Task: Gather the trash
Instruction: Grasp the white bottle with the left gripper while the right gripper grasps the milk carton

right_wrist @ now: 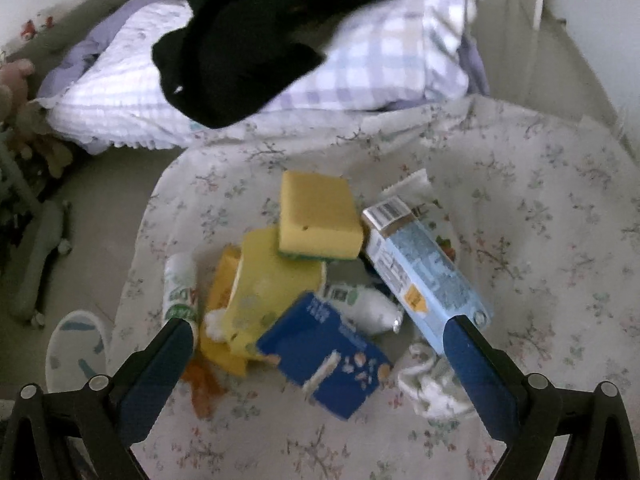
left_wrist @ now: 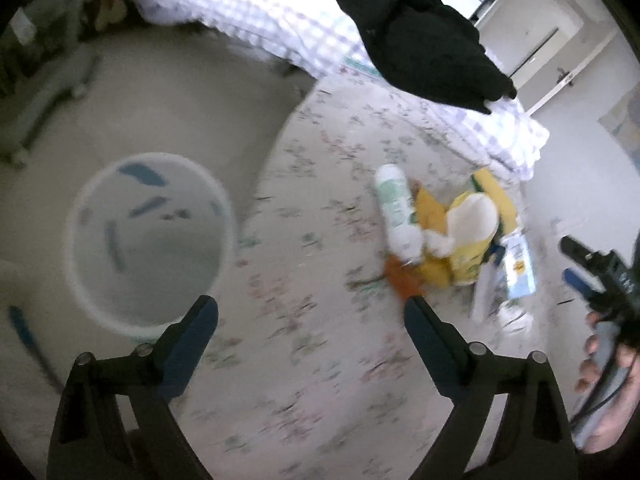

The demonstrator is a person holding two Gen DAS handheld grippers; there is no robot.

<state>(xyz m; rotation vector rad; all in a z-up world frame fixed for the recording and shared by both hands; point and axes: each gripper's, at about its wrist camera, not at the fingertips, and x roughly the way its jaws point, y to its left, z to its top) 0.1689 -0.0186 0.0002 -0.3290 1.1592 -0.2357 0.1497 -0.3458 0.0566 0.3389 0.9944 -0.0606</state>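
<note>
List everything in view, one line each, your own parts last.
round plastic bin: one, white with blue marks, on bare floor left of the sheet
floral bedsheet: one, pale, spread on floor
yellow sponge: one, atop the pile
light blue carton: one, right of sponge
dark blue box: one, pile's near edge
white spray can: one, green print, pile's left
checked pillow: one, lilac-white, behind pile
black garment: one, on pillow
left claw: open, empty
right claw: open, over pile
</note>
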